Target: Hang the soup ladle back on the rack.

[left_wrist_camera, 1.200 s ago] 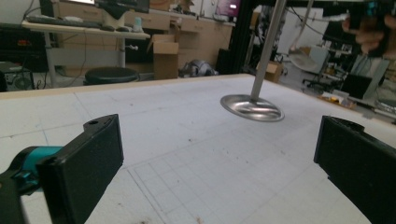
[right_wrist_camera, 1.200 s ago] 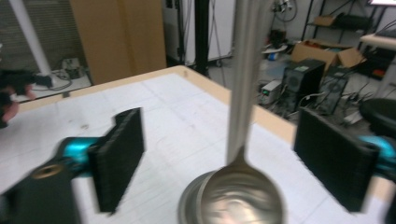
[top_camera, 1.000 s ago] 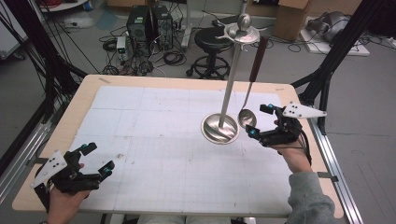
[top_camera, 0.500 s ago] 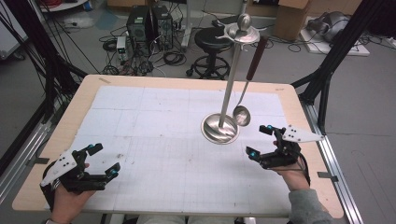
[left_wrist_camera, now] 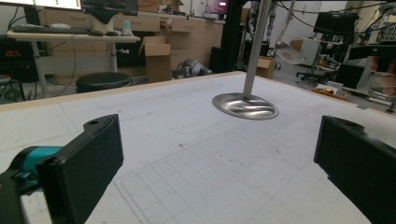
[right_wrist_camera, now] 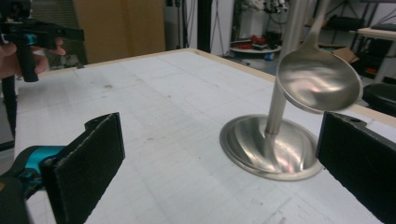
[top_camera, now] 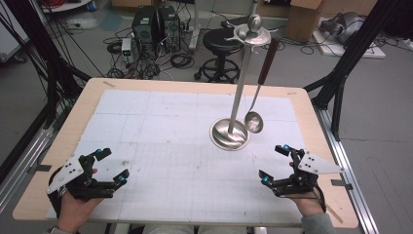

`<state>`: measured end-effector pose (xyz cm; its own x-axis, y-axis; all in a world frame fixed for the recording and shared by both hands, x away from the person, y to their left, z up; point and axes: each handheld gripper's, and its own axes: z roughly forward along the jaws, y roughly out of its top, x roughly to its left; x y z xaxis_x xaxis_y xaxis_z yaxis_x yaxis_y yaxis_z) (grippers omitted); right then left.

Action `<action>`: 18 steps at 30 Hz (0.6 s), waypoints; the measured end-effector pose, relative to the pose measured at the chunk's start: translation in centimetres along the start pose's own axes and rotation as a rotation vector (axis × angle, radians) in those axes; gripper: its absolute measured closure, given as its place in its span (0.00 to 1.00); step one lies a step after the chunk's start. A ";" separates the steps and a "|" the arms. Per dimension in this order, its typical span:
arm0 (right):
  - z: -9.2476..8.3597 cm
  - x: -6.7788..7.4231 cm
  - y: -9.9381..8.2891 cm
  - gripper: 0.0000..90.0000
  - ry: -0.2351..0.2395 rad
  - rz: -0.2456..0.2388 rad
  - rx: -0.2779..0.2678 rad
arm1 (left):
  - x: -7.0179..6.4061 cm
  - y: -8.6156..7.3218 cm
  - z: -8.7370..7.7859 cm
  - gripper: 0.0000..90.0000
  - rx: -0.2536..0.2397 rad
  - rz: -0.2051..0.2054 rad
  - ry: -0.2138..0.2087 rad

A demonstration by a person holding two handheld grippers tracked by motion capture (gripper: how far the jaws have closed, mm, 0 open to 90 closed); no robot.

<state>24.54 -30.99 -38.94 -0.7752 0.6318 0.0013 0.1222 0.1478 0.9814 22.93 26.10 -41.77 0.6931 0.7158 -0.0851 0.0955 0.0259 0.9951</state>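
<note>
Here the steel ladle (top_camera: 253, 121) hangs from the stand (top_camera: 230, 135) at centre-right of the high view: rigid, slick, light, best gripped at its dark handle (top_camera: 264, 67). Both the right claw (top_camera: 273, 163) and the left claw (top_camera: 109, 168) gape wide and empty, low in the frame.

Left tongs (top_camera: 108, 167) and right tongs (top_camera: 274, 163) both gape wide, held low near the person

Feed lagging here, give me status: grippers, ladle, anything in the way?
Left gripper open, holding nothing. Right gripper open, near table edge. Ladle hanging on stand, untouched. Nothing between right gripper and ladle.
</note>
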 end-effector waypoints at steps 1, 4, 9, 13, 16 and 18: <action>-0.3 0.0 -0.1 0.00 -0.009 0.000 -0.002 | -0.1 0.0 0.1 0.02 0.001 0.004 -0.004; -1.2 0.0 -0.4 0.00 -0.024 0.011 -0.020 | -0.2 0.0 0.5 0.02 0.008 0.002 -0.010; -2.8 0.3 -1.4 0.00 -0.075 0.039 -0.034 | -0.4 0.0 0.9 0.02 -0.008 -0.061 0.022; -3.9 -0.3 -2.4 0.00 -0.131 0.071 -0.028 | -0.4 -0.1 1.0 0.02 0.008 -0.032 0.021; -4.2 -0.6 -2.6 0.00 -0.149 0.103 -0.048 | -0.2 -0.2 1.0 0.02 0.004 -0.034 0.031; -4.4 -0.9 -2.7 0.00 -0.163 0.125 -0.063 | 0.0 -0.4 1.0 0.02 0.009 -0.023 0.040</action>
<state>22.16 -35.25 -40.77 -0.6452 0.7577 0.0978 0.1682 0.0160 0.9856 23.58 25.37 -42.17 0.6618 0.7423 -0.1053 0.1174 0.0362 0.9924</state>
